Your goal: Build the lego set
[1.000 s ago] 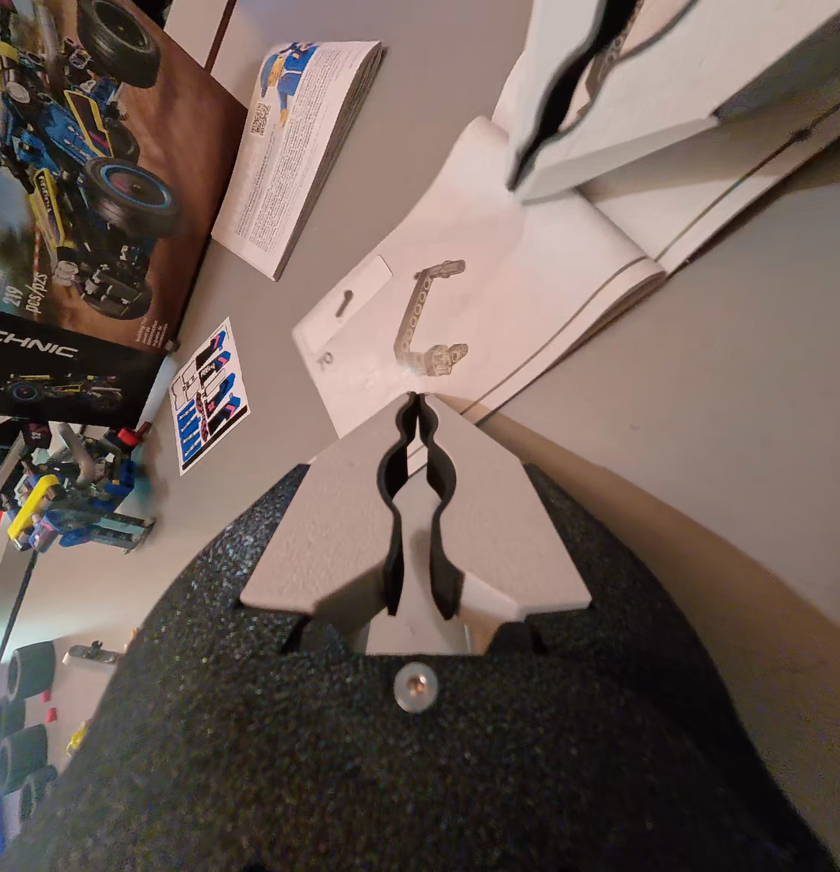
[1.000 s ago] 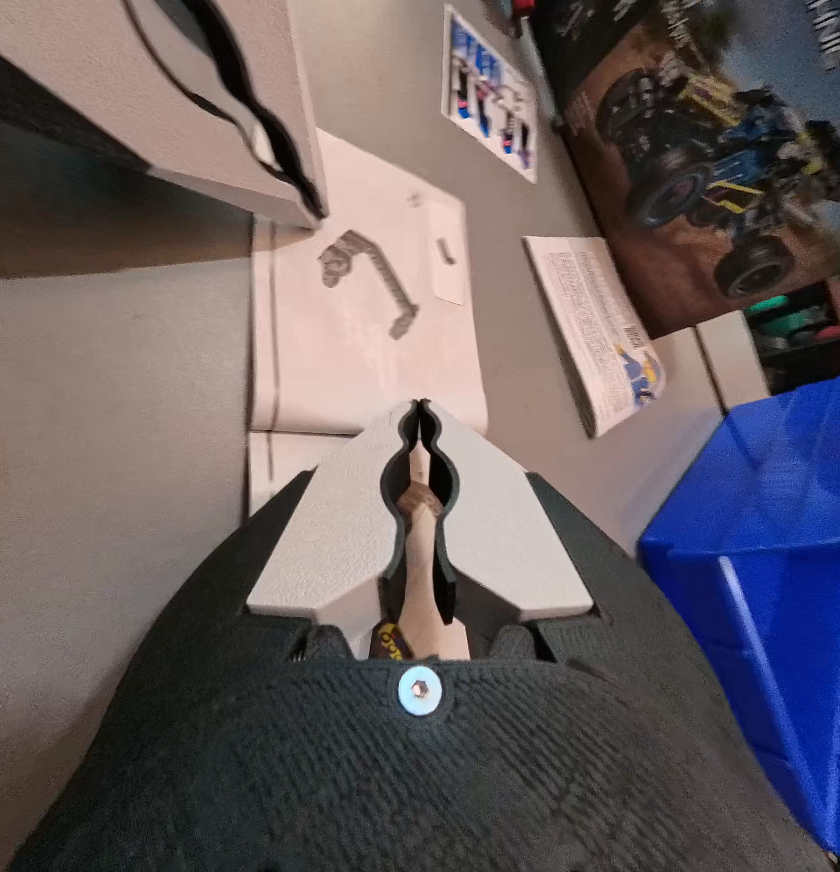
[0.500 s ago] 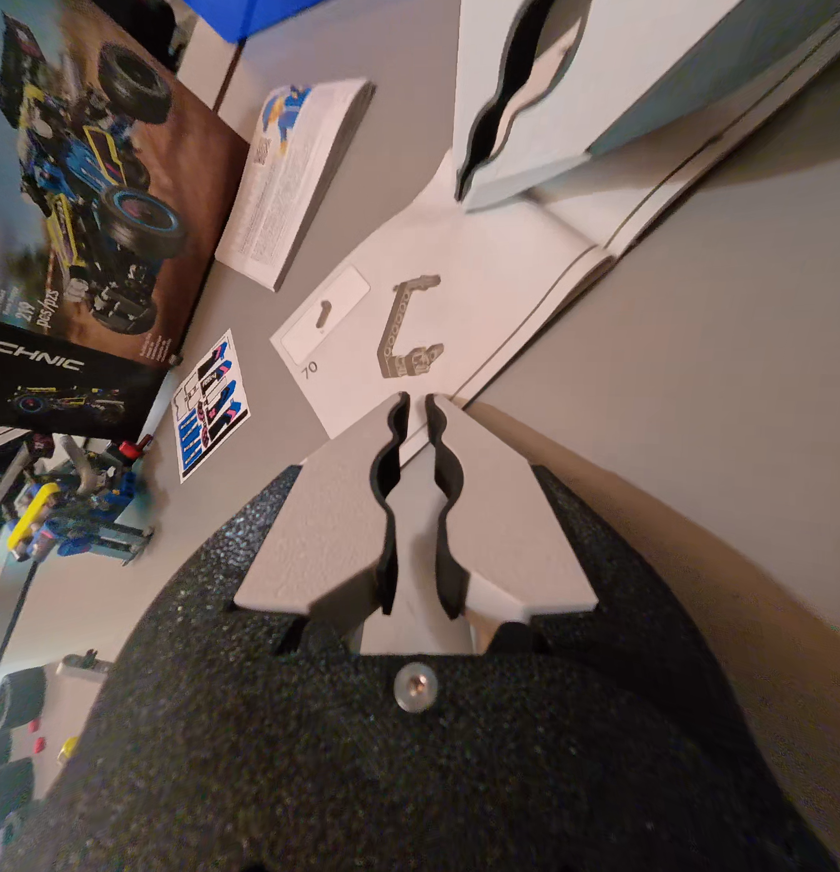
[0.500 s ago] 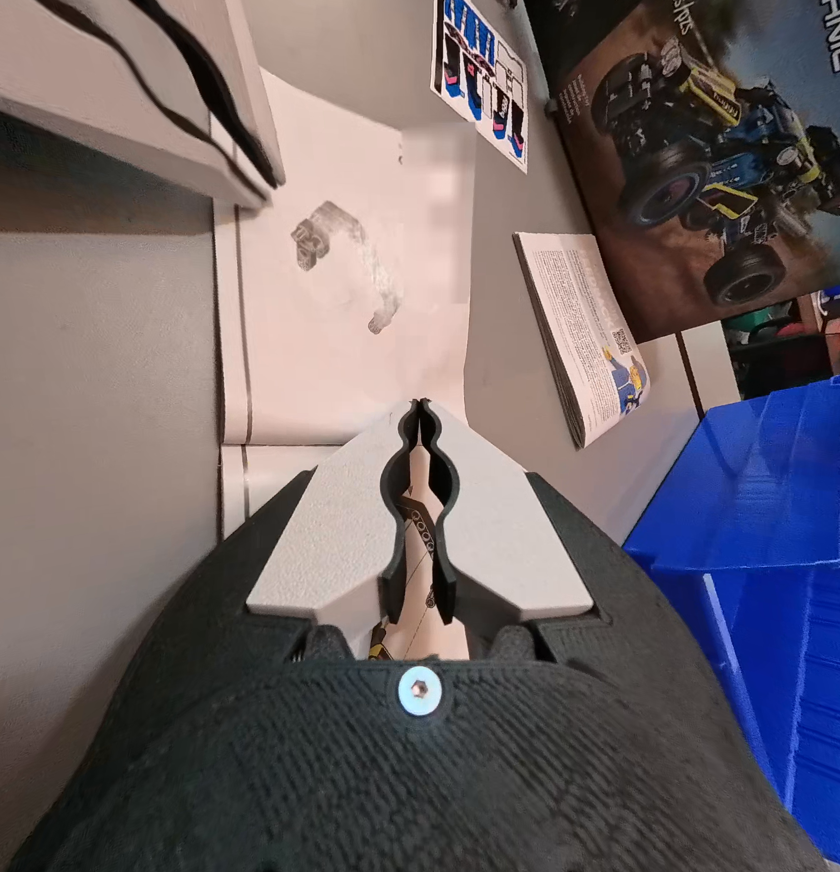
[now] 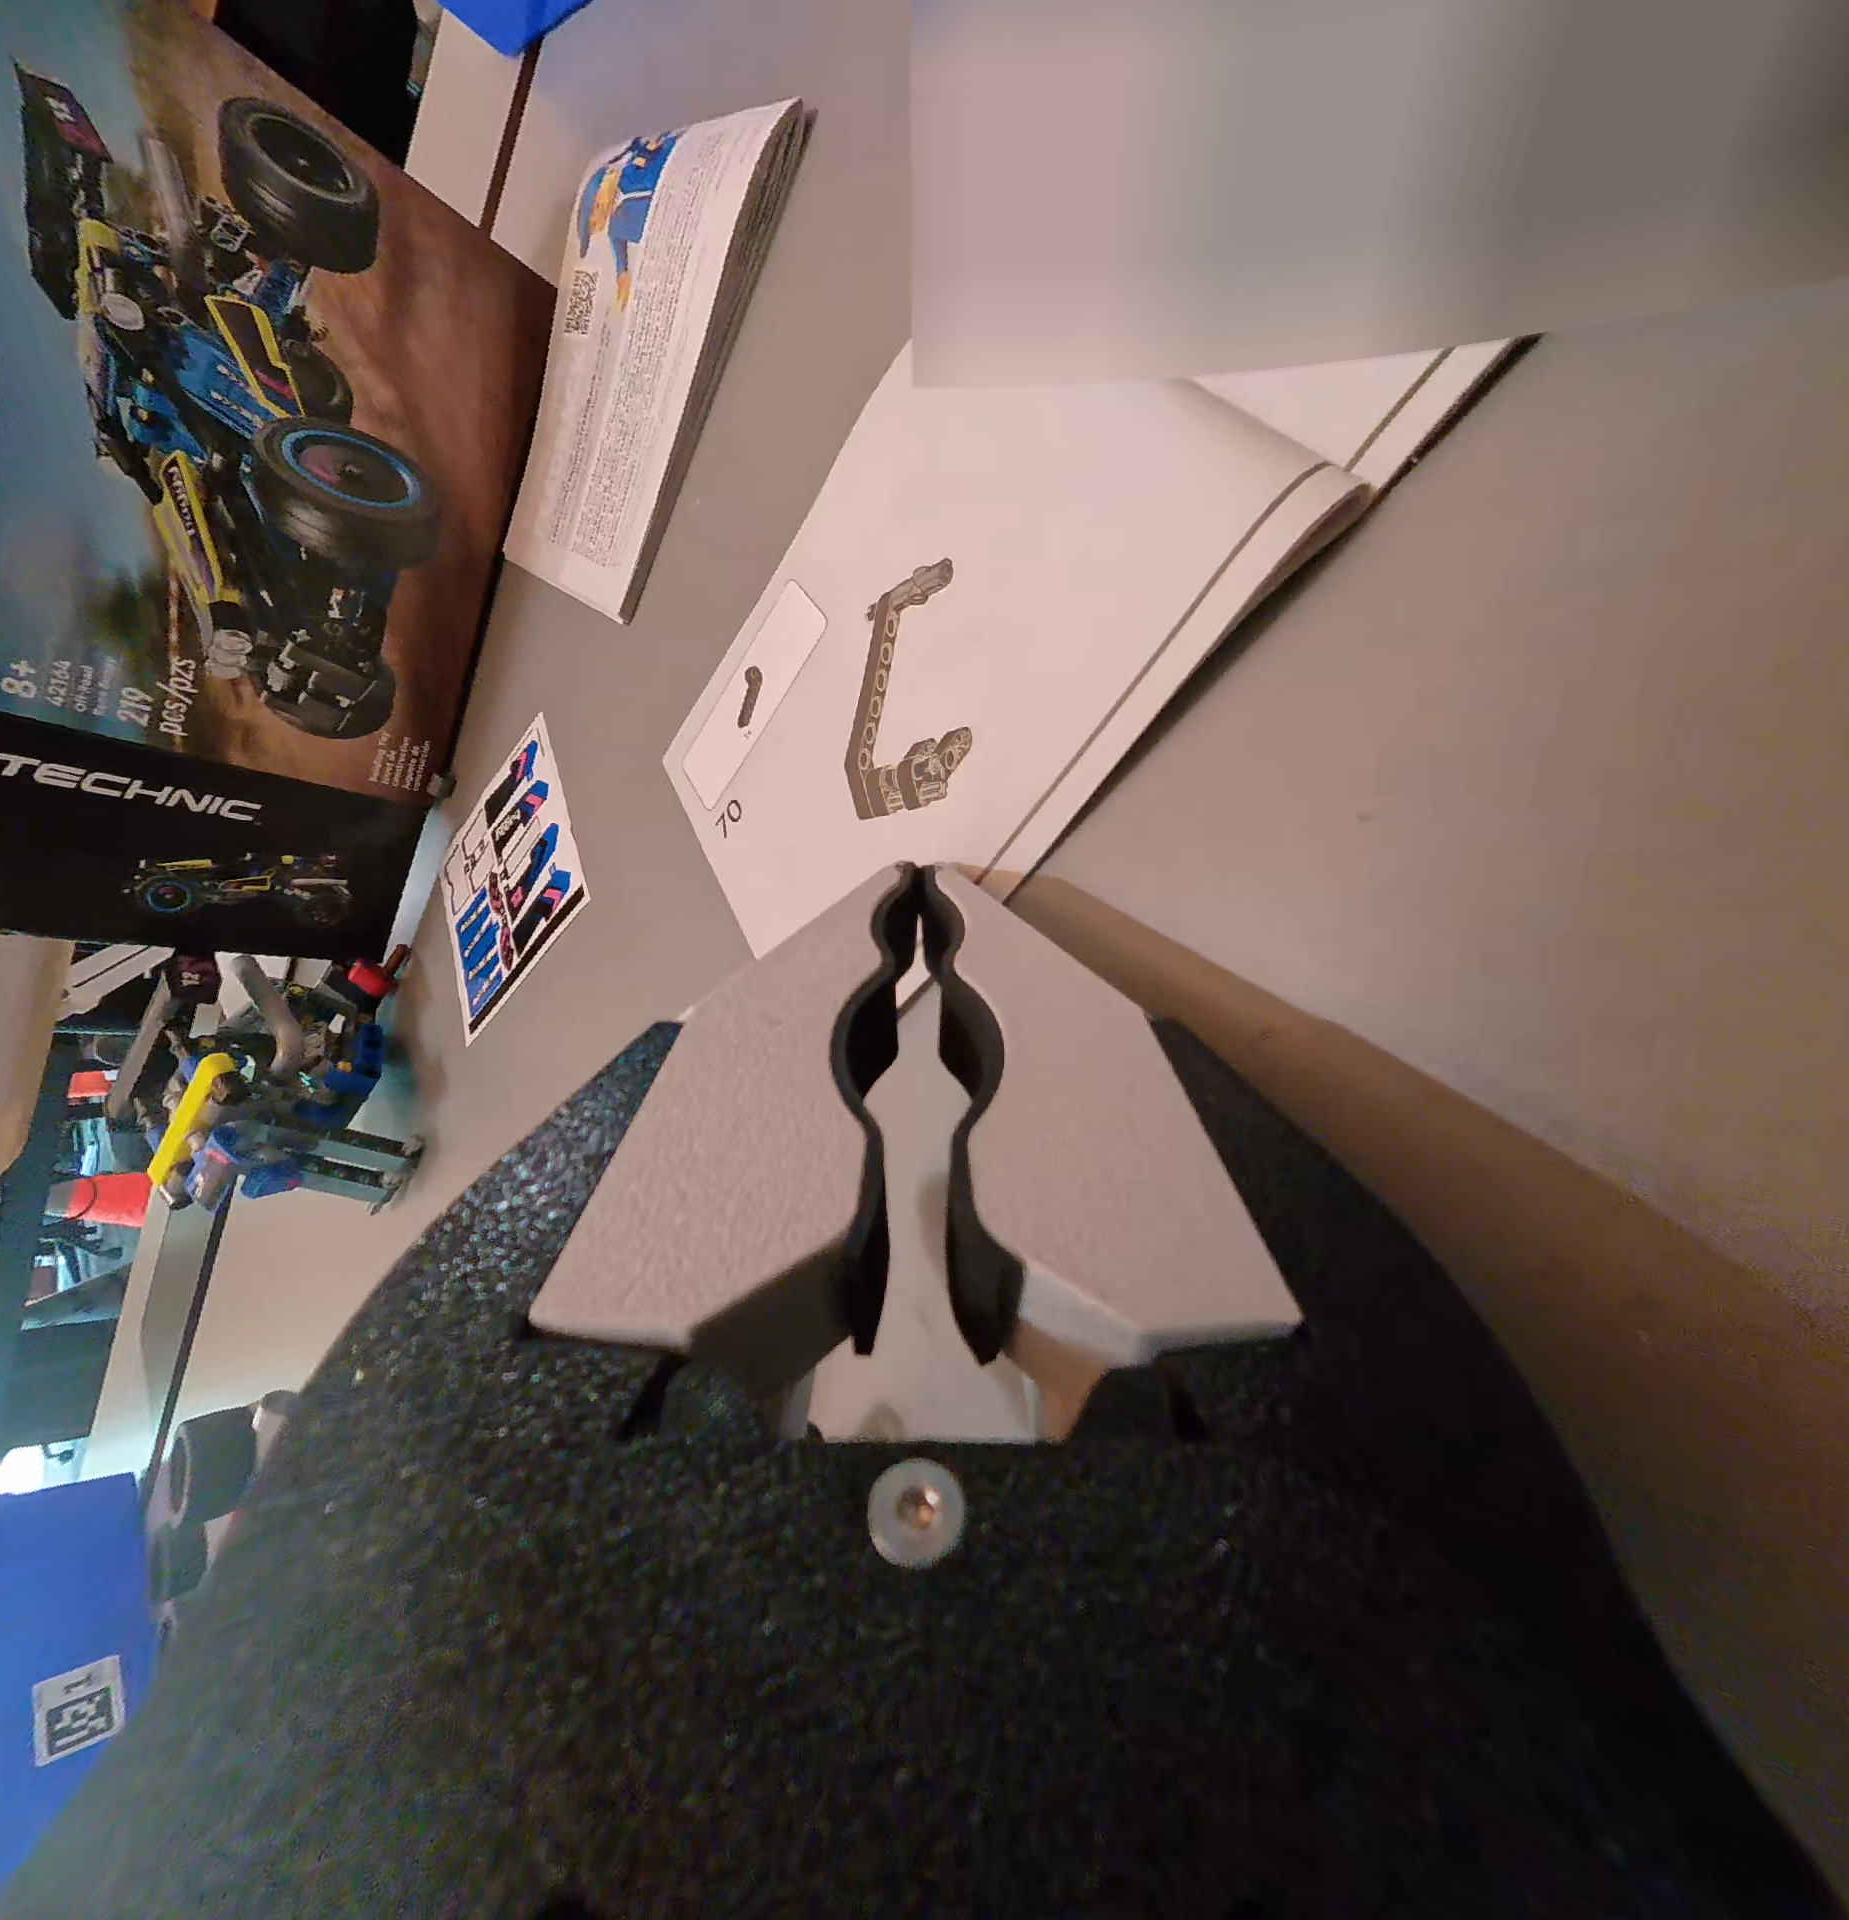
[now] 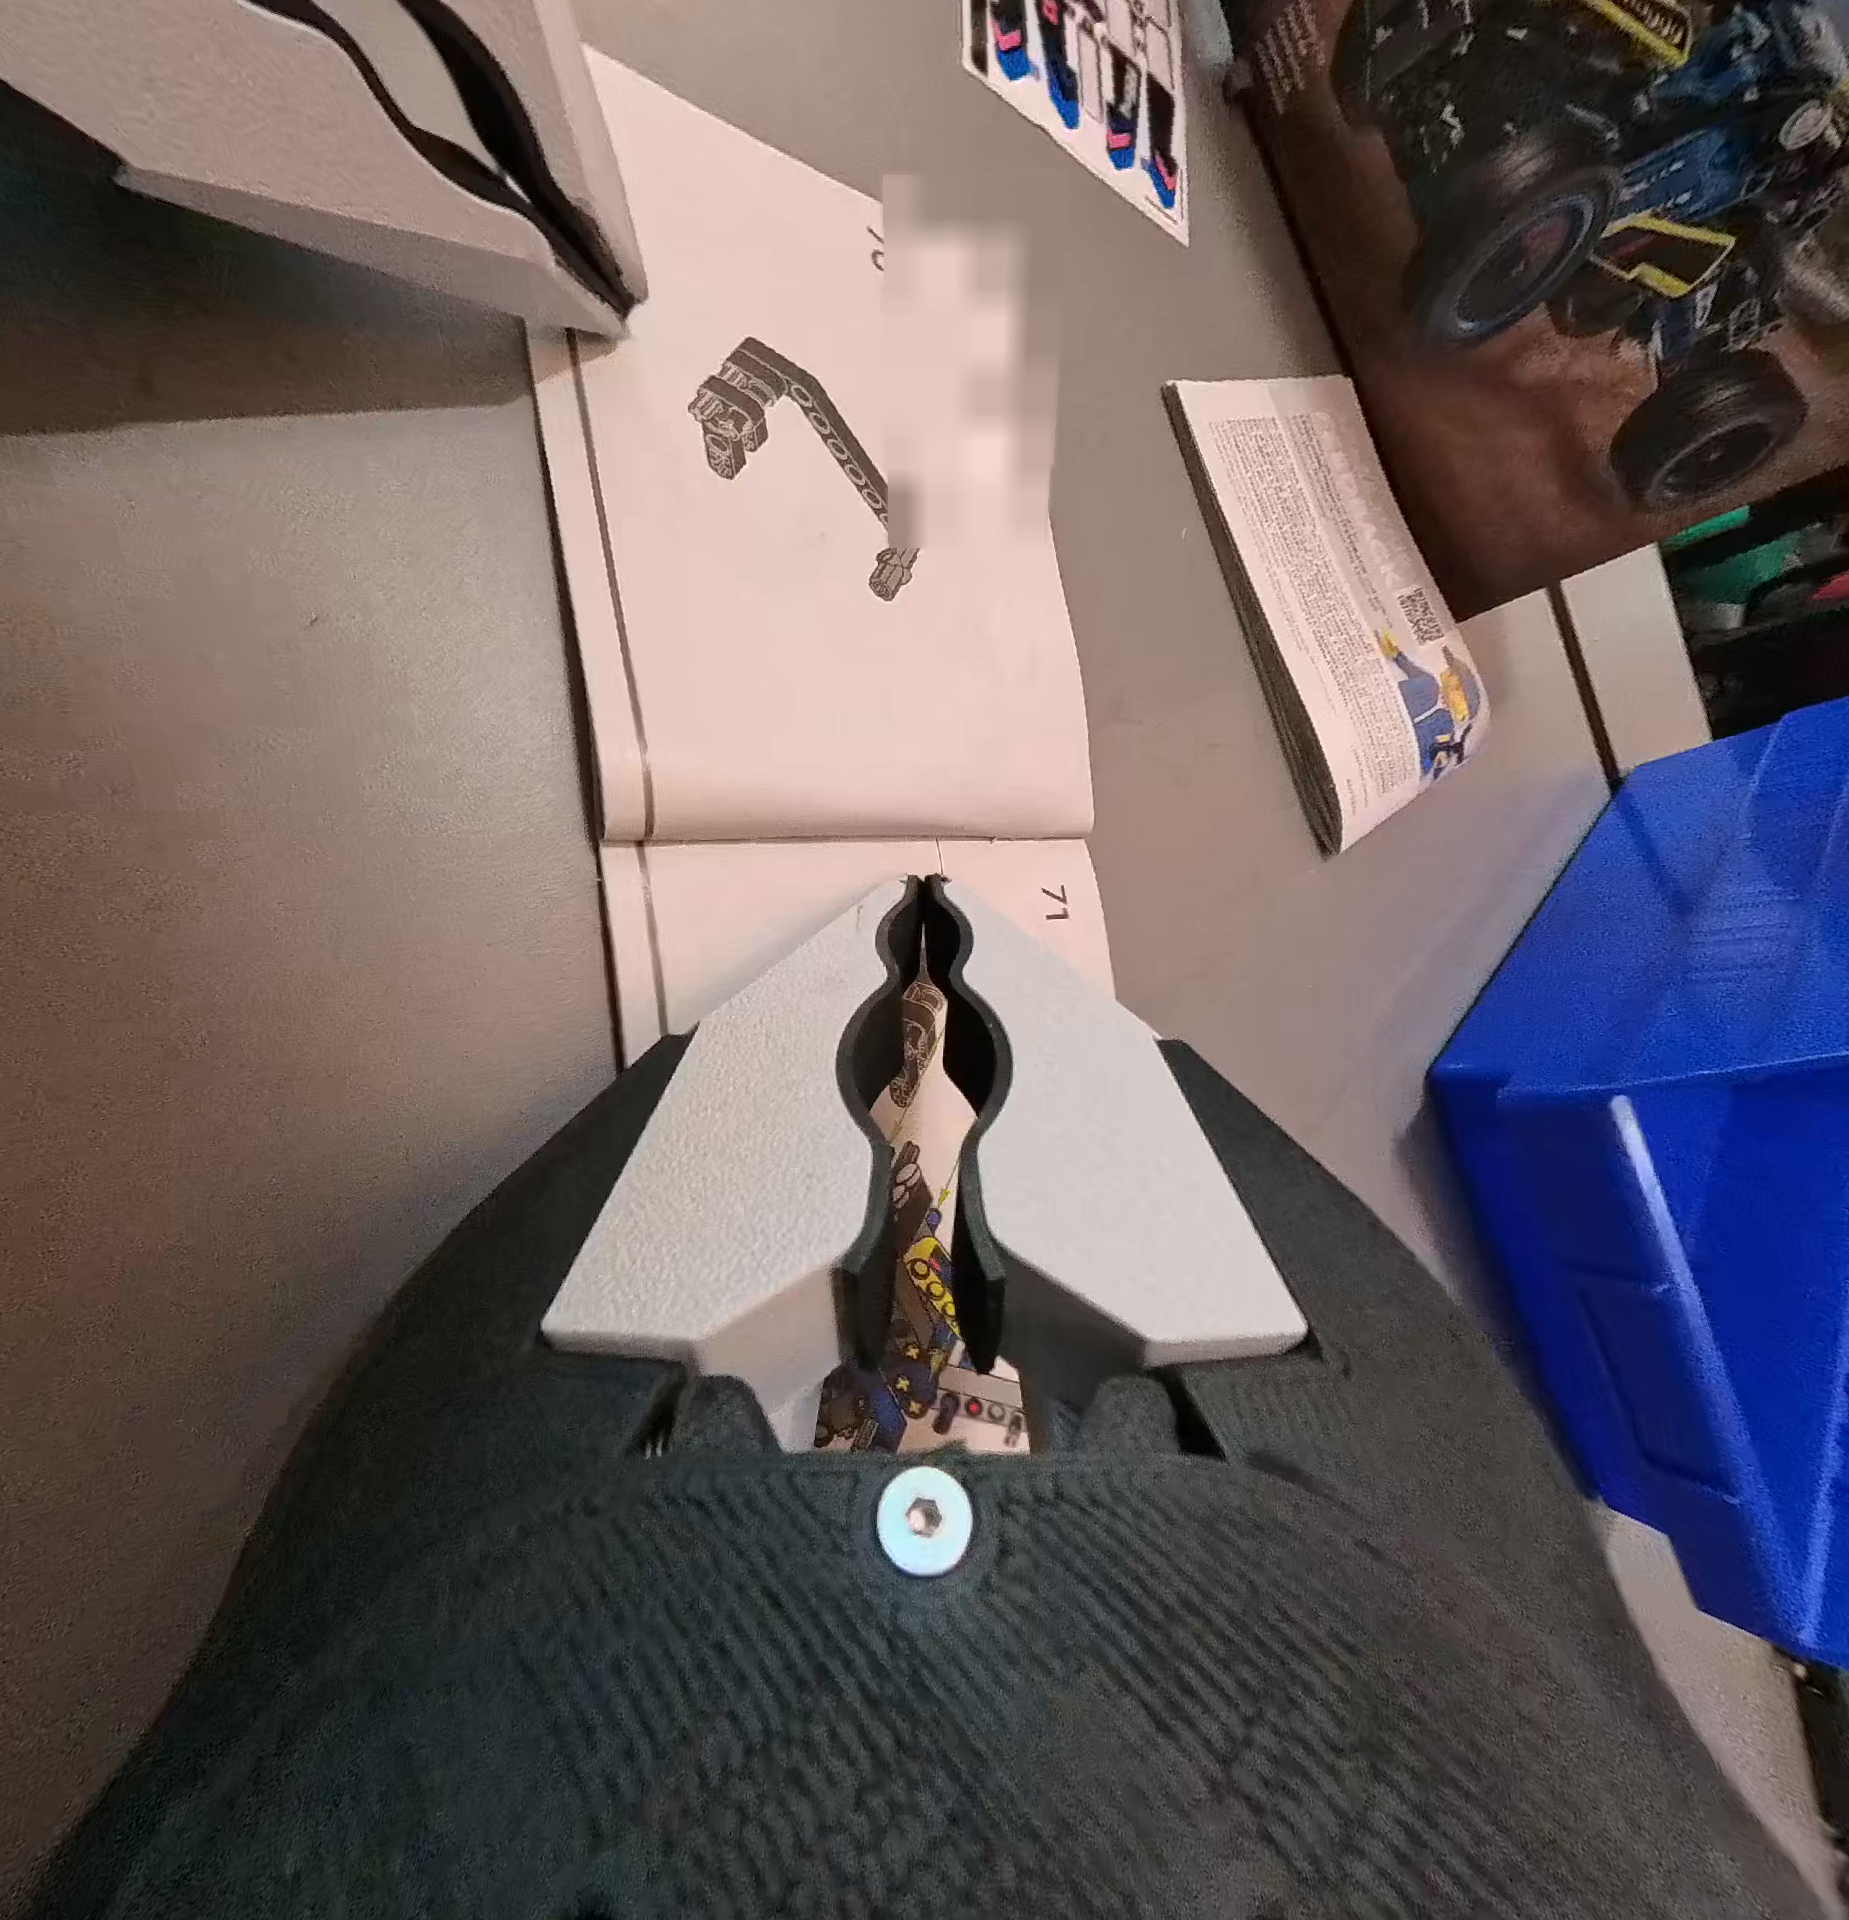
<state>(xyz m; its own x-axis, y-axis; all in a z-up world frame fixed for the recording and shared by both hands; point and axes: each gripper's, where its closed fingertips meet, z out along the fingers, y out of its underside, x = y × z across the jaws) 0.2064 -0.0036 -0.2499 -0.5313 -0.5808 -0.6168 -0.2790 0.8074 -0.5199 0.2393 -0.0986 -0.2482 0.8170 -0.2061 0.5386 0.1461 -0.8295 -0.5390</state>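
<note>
Right wrist view: two tools over one open instruction booklet on a grey desk

Right tool (image 6: 922, 883) is closed, its grey fingers with wavy black pads pinching one printed page (image 6: 920, 1049) of the open booklet (image 6: 826, 686), which lies flat on the matte desk (image 6: 255, 727); left tool (image 5: 920, 869) is closed on nothing, tips together just above the booklet's near corner, and its fingers also show at the top left of the right wrist view, over the booklet's far edge. Beyond lie one thick folded leaflet (image 5: 660, 343), one sticker sheet (image 5: 515, 873) and one glossy toy-car box (image 5: 224, 416); one partly built brick model (image 5: 265, 1122) sits by the box, black tyres near it. One blue plastic bin (image 6: 1678, 1143) stands right of the booklet
</note>
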